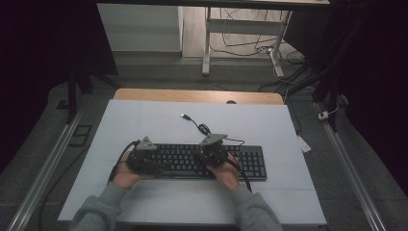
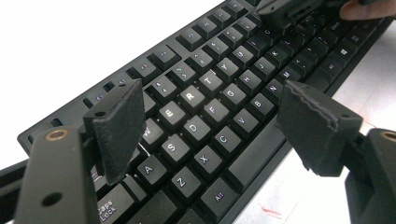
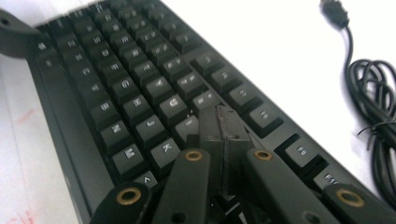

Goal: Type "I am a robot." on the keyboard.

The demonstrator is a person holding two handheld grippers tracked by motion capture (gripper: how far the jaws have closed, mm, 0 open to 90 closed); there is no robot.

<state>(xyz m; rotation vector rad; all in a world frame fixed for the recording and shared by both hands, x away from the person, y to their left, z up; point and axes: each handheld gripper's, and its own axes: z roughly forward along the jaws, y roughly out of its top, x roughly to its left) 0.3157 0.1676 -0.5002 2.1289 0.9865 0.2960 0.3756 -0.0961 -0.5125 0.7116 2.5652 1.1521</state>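
The black keyboard lies flat near the bench's front edge. The left claw hovers over its letter keys, jaws apart. The right claw, jaws together, rests its tip on a key. The keyboard's cable coils behind it.

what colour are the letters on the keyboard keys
White legends on black keys of the keyboard, clearest in the left gripper view.
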